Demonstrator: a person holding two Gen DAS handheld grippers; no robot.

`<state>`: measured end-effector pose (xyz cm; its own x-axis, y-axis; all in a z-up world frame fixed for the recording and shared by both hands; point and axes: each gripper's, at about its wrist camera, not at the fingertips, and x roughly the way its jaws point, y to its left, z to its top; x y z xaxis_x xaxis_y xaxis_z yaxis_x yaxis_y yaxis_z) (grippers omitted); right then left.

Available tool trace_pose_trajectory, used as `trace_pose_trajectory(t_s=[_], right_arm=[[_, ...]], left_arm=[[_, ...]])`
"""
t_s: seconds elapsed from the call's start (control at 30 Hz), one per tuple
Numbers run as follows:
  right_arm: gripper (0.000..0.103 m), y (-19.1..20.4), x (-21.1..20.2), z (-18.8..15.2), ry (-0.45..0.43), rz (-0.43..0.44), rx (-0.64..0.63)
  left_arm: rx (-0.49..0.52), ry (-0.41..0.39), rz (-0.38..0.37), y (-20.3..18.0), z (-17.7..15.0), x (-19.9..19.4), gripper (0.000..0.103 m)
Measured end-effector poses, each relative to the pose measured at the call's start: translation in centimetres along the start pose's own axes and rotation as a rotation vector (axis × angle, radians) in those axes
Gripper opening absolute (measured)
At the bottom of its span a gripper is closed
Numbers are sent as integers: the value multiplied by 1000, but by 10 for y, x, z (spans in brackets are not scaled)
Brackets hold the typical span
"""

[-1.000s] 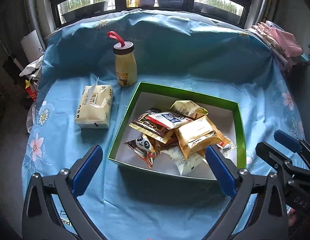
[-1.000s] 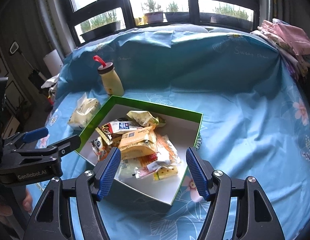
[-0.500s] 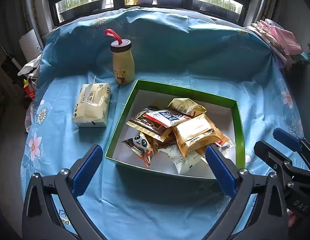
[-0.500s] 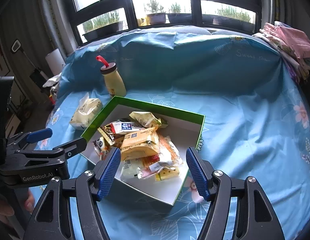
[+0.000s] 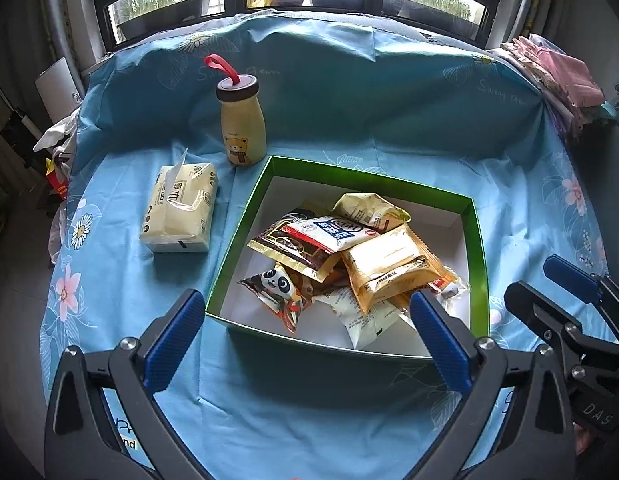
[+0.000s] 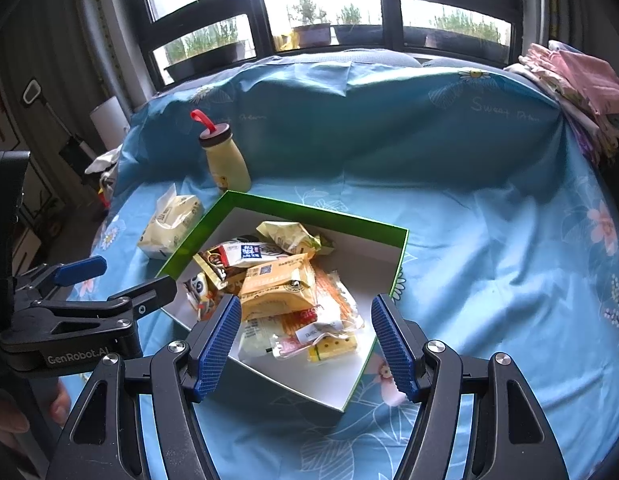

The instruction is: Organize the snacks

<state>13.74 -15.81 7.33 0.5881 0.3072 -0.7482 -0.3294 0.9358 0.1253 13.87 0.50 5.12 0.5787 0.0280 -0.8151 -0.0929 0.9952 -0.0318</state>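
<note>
A green box (image 5: pixel 479 264) with a white inside sits on the blue flowered cloth and holds several snack packets (image 5: pixel 385 268): yellow, brown, a panda one, white ones. It also shows in the right wrist view (image 6: pixel 293 210) with the packets (image 6: pixel 277 284). My left gripper (image 5: pixel 305 344) is open and empty, held above the box's near edge. My right gripper (image 6: pixel 305 350) is open and empty, above the box's near corner. Each gripper shows from the side in the other's view.
A yellow bear bottle (image 5: pixel 242 124) with a red loop stands behind the box's left corner. A tissue pack (image 5: pixel 180 208) lies left of the box. Folded pink cloths (image 5: pixel 561 76) lie at the far right. Windows stand behind the cloth's raised back.
Both grippers have drawn back and risen a little from the box; the scene has slid down in both views. Both stay open. Nothing in the box has moved.
</note>
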Motion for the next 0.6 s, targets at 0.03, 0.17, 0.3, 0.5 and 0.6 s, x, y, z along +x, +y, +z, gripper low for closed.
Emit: trace_pose_trajectory(t_s=[0.03,0.17,0.3,0.5,0.6], right_arm=[[68,0,-1,0,1,0,-1],[68,0,0,0,-1,0,0],[68,0,0,0,-1,-1,-1],[68,0,1,0,0,0,0],[68,0,0,0,0,0,-1]], left_arm=[[2,1,1,0,0,1,103],[2,3,2,-1,0,1,103],[3,7,2,-1,0,2,103],[3,9,7,-2,0,4,103],[0,8,9,-1,0,4,103]])
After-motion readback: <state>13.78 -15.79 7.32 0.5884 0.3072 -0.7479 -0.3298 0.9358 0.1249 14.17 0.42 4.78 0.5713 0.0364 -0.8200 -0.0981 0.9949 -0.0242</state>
